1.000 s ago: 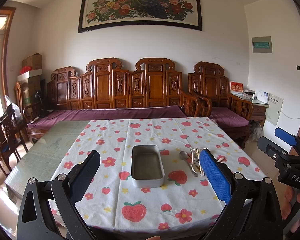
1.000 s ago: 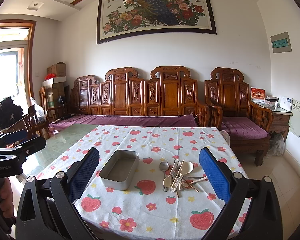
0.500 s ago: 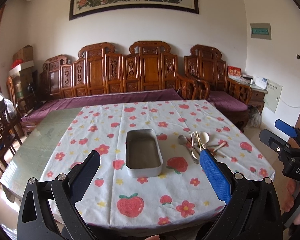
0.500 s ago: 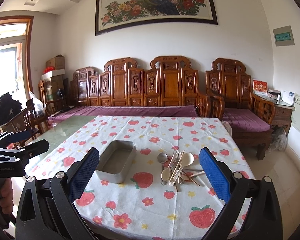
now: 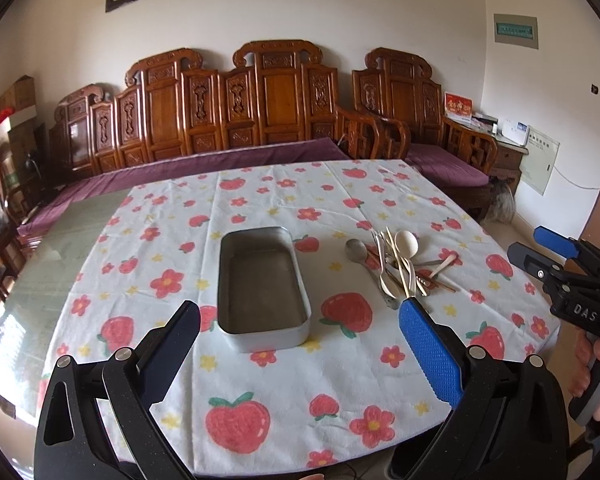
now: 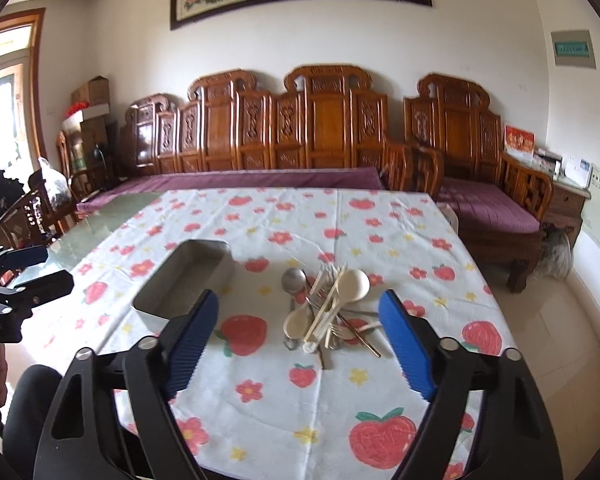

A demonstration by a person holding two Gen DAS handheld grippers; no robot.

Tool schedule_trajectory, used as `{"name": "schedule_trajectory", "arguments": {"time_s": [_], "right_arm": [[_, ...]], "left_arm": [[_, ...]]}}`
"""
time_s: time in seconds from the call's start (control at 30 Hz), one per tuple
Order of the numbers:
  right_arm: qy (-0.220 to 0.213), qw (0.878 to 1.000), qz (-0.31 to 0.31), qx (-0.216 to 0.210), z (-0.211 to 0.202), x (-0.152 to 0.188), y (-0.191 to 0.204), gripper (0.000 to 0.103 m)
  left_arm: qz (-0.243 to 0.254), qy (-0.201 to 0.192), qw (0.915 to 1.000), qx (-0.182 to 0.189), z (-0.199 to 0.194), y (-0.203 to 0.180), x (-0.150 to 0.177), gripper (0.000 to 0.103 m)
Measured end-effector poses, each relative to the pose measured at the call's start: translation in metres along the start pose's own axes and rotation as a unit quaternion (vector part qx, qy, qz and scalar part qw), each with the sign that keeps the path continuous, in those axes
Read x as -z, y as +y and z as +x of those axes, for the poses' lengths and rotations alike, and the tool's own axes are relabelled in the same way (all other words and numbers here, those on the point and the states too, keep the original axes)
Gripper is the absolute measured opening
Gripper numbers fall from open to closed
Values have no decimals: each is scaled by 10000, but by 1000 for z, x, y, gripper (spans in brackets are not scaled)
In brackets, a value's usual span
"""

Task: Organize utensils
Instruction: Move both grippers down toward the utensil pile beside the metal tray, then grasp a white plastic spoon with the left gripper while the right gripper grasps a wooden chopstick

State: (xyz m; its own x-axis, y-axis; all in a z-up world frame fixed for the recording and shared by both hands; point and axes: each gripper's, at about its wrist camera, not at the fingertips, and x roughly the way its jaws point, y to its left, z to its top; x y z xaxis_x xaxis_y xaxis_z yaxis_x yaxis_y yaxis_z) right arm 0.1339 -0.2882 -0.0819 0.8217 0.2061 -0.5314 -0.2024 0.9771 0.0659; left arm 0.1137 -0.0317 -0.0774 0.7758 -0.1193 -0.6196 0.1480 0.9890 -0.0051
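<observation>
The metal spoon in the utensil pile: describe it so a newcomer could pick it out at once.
Start at the table with the strawberry-print cloth, then find the rectangular metal tin on it. Just right of the tin lies a heap of utensils. The metal spoon sits at the heap's left edge, nearest the tin: its bowl is grey and shiny, while the other two spoon bowls are cream-coloured.

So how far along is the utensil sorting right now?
Nothing is sorted yet: the rectangular metal tray holds nothing. The spoons, forks and chopsticks pile lies beside it on the strawberry-print tablecloth. The right tongs, closing, grip nothing; left tongs are open. Every piece remains.
</observation>
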Motion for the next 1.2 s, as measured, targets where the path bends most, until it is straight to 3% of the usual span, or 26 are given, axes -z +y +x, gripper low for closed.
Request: {"name": "schedule_trajectory", "arguments": {"time_s": [0.13, 0.5, 0.7, 0.97, 1.2], "right_arm": [[172, 9996, 58, 219, 32, 1, -25, 73], [744, 9942, 498, 588, 128, 32, -81, 71], [949, 9921, 686, 459, 157, 48, -92, 70], [1038, 9915, 723, 319, 165, 54, -91, 70], [1070, 9897, 899, 326, 167, 55, -100, 70]], "left_arm": [[11, 179, 9997, 180, 28, -3, -2, 96], [214, 645, 9959, 601, 108, -31, -5, 95], [411, 909, 9920, 777, 154, -53, -6, 81], [393, 1397, 9833, 1099, 225, -83, -9, 57], [191, 1710, 9757, 1355, 260, -97, -4, 38]]}}
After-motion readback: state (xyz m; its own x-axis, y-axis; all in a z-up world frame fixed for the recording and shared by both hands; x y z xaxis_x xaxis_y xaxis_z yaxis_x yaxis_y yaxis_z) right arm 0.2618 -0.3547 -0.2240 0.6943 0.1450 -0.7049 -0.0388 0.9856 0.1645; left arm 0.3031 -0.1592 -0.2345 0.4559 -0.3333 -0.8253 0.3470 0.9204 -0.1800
